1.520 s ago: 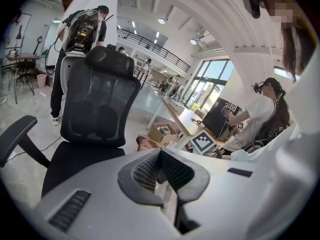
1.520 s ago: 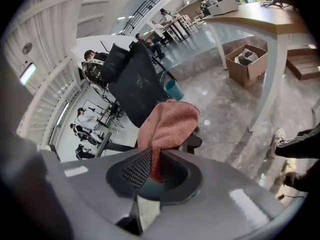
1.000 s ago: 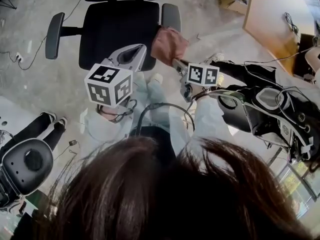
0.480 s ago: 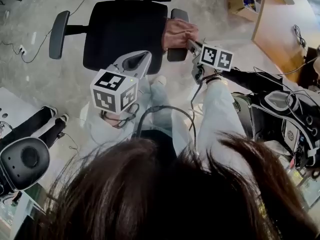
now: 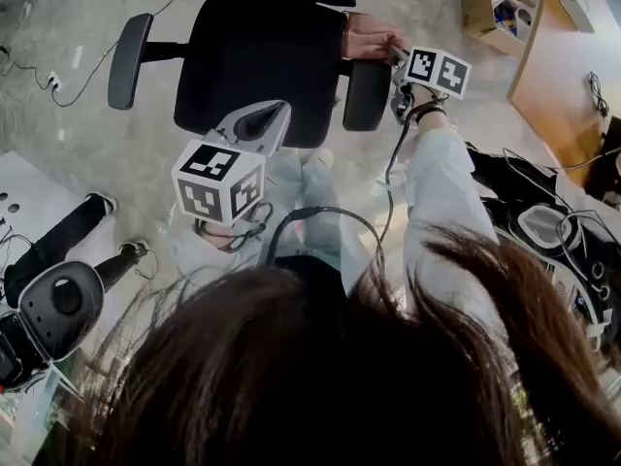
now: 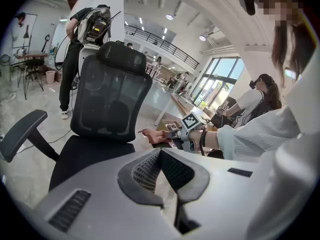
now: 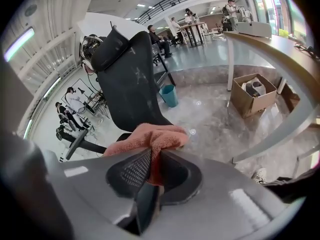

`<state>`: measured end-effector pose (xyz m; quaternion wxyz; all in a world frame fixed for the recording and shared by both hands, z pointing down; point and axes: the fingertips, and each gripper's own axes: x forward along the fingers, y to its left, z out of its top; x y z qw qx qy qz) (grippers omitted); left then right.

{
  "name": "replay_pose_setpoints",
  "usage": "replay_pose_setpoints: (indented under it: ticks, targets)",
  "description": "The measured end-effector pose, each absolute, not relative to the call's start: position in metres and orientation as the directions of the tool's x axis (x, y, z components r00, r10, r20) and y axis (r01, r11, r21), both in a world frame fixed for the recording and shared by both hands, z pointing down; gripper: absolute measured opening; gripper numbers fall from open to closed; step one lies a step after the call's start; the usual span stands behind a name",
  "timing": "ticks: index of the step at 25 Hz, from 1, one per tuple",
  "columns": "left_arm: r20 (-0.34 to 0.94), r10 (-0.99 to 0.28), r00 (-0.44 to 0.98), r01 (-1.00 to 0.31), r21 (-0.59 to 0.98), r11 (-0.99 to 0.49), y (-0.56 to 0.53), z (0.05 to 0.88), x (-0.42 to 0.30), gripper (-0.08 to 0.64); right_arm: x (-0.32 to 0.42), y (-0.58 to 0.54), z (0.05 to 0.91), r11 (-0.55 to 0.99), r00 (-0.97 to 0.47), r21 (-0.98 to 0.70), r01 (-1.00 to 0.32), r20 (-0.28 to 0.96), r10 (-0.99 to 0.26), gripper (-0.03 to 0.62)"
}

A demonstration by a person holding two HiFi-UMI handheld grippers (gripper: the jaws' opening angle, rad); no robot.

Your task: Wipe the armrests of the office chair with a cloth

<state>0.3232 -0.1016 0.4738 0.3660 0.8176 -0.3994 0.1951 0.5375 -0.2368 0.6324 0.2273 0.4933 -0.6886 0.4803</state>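
Now my right gripper (image 7: 152,156) has its jaws pinching the cloth (image 5: 369,39) on the one-o'clock armrest (image 5: 367,95); my left gripper (image 6: 160,152) has its jaws closed, empty

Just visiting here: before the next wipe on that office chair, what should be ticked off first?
1. Cloth pinched firmly in the right gripper: ok.
2. Cloth placed at the near armrest: ok, at its far end.
3. Cloth pressing on the armrest pad: cannot tell.
4. Left gripper shut, empty and off the chair: ok.
5. Other armrest bare and free to reach: ok.
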Motion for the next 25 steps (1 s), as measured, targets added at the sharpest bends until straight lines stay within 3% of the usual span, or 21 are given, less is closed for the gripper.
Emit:
replay_pose_setpoints:
  ticks: [10,17,25]
  targets:
    - [0.606,-0.455,0.653,-0.756,0.476,-0.45,-0.125,0.465,0.366,0.002,0.543,-0.18,0.619,0.086,-0.517,-0.528,-0.845,0.765,-0.383,0.038]
    - [0.56,-0.456,0.691,-0.72,0.476,-0.506,-0.052,0.457,0.368,0.002,0.519,-0.05,0.609,0.116,-0.547,-0.552,-0.826,0.736,-0.399,0.038]
    - [0.557,-0.439,0.705,-0.705,0.485,-0.517,-0.081,0.447,0.385,0.002,0.512,-0.027,0.612,0.078,-0.581,-0.593,-0.801,0.74,-0.34,0.038]
